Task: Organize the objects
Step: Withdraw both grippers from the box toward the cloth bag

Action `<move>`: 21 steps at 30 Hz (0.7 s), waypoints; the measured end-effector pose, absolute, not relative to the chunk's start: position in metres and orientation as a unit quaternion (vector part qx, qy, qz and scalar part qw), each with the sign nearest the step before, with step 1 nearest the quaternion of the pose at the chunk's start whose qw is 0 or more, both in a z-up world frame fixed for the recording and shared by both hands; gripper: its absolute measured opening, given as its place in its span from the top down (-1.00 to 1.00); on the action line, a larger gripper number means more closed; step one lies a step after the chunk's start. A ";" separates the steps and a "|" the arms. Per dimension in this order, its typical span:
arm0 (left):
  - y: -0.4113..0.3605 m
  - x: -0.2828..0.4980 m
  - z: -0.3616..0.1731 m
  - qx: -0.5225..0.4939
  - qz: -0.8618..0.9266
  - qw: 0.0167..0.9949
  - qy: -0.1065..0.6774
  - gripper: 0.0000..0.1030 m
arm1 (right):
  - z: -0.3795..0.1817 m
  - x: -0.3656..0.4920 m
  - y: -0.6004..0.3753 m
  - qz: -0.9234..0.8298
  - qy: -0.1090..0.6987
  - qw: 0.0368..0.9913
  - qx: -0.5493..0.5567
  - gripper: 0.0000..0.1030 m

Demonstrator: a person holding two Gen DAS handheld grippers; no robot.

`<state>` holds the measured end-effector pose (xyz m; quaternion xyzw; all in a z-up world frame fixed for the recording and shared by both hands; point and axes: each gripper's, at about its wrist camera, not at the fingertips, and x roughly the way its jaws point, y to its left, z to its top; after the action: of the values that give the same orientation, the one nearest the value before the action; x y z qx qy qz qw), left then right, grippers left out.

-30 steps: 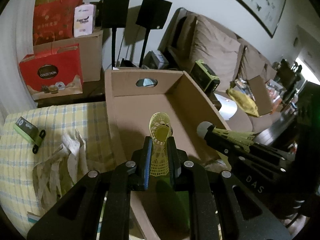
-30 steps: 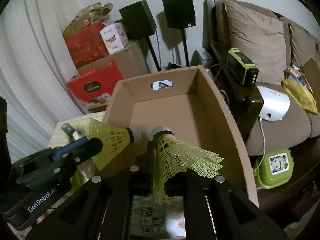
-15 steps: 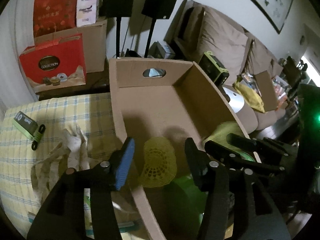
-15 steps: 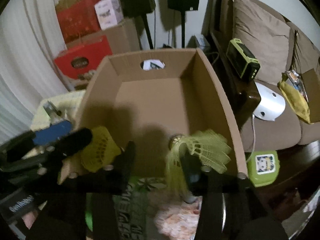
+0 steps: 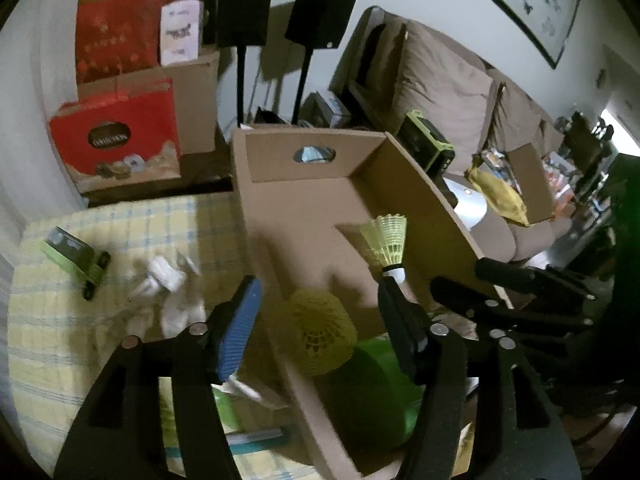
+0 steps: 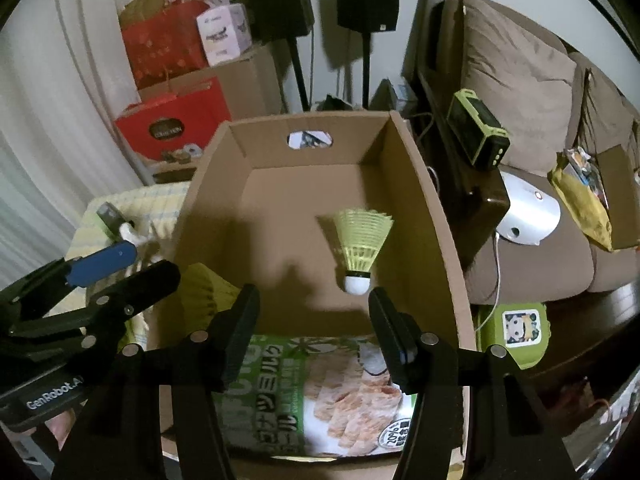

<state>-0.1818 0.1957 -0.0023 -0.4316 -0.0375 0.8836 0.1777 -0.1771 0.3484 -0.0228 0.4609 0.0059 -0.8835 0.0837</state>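
Both grippers hang over the open cardboard box (image 5: 312, 136) (image 6: 308, 120). My left gripper (image 5: 316, 316) (image 6: 148, 264) has its jaws opening. A yellow shuttlecock (image 5: 316, 332) (image 6: 204, 288) shows loose between its fingers, with no pad touching it. My right gripper (image 6: 314, 320) (image 5: 460, 276) also has its jaws opening, with nothing between them. A second yellow shuttlecock (image 6: 360, 248) (image 5: 386, 244) is just beyond its fingertips inside the box, cork end down, near the right wall. A green snack bag (image 6: 320, 392) lies at the near end of the box floor.
The box stands on a yellow checked cloth (image 5: 80, 320) with crumpled white paper (image 5: 168, 292) and a small green gadget (image 5: 76, 256) to its left. Red gift boxes (image 5: 116, 140) and two speakers on stands (image 6: 364, 0) are behind. A brown sofa (image 6: 520, 80) is on the right.
Both grippers were shut on a shuttlecock each. Their jaws have spread and both shuttlecocks have come free and dropped towards the box floor.
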 end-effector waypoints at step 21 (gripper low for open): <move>0.141 -0.162 0.018 -0.400 0.906 0.137 -0.020 -1.00 | -0.004 -0.154 0.332 -0.909 -0.018 0.089 0.407 -0.95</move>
<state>-0.1619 0.1407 0.0179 -0.3997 -0.0203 0.9061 0.1370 -0.1542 0.3316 -0.0038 0.4068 -0.0180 -0.9090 0.0894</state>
